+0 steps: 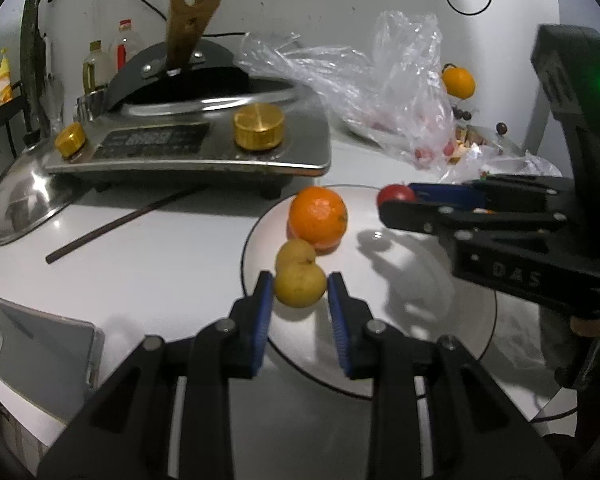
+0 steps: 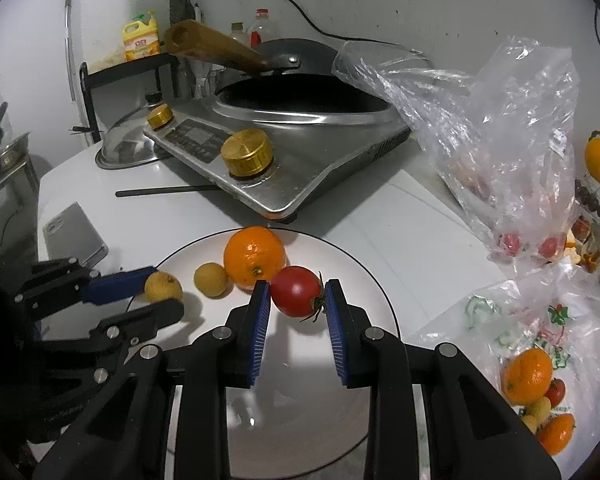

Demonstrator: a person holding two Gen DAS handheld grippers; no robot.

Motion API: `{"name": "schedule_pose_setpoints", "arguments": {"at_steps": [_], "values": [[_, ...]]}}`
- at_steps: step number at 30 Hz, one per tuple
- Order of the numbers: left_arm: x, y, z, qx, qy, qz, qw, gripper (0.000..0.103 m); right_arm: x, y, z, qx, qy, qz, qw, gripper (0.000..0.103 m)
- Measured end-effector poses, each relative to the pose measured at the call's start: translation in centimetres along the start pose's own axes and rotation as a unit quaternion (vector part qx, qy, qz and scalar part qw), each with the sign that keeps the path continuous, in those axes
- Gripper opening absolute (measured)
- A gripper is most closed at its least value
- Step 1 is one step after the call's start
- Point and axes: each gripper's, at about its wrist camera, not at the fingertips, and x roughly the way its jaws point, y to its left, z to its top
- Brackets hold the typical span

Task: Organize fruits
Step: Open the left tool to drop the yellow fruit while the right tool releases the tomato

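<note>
A white plate (image 1: 420, 320) (image 2: 360, 268) with a dark rim holds an orange (image 1: 318, 218) (image 2: 254, 256) and a small yellow fruit (image 1: 296, 250) (image 2: 210, 277). My left gripper (image 1: 299, 280) (image 2: 166, 290) is shut on a second small yellow fruit (image 1: 300, 288) (image 2: 163, 285), low over the plate's left side. My right gripper (image 2: 296, 286) (image 1: 398, 202) is shut on a red cherry tomato (image 2: 296, 292) (image 1: 394, 193) with a green stem. It hovers just right of the orange. The tomato's shadow falls on the plate.
Behind the plate stands a steel induction cooker (image 1: 204, 152) (image 2: 300, 160) with gold knobs and a wok. A steel lid (image 1: 24, 200), a dark chopstick (image 1: 120, 224) and a phone (image 1: 40, 344) lie to the left. Clear plastic bags (image 2: 500, 140) and more fruit (image 2: 528, 376) sit on the right.
</note>
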Motion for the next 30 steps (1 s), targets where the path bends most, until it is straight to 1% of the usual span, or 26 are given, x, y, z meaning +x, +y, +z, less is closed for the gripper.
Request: {"name": "schedule_pose_setpoints", "arguments": {"at_steps": [10,18,27,30], "values": [[0.9,-0.7,-0.1,0.006,0.007,-0.014,0.9999,0.029,1.5,-0.8,0.0,0.013,0.011,-0.002,1.000,0.030],[1.1,-0.9,-0.1,0.016,0.010,-0.007,0.9998,0.029,2.1,-0.5,0.2,0.009,0.018,-0.002,1.000,0.030],[1.1,-0.8,0.1,0.011,0.016,-0.010,0.9998,0.030,3.0,-0.4,0.1,0.012,0.032,-0.007,0.999,0.030],[1.1,-0.8,0.2,0.011,0.019,-0.008,0.9997,0.030,2.9,-0.4,0.1,0.012,0.030,-0.007,0.999,0.031]]}}
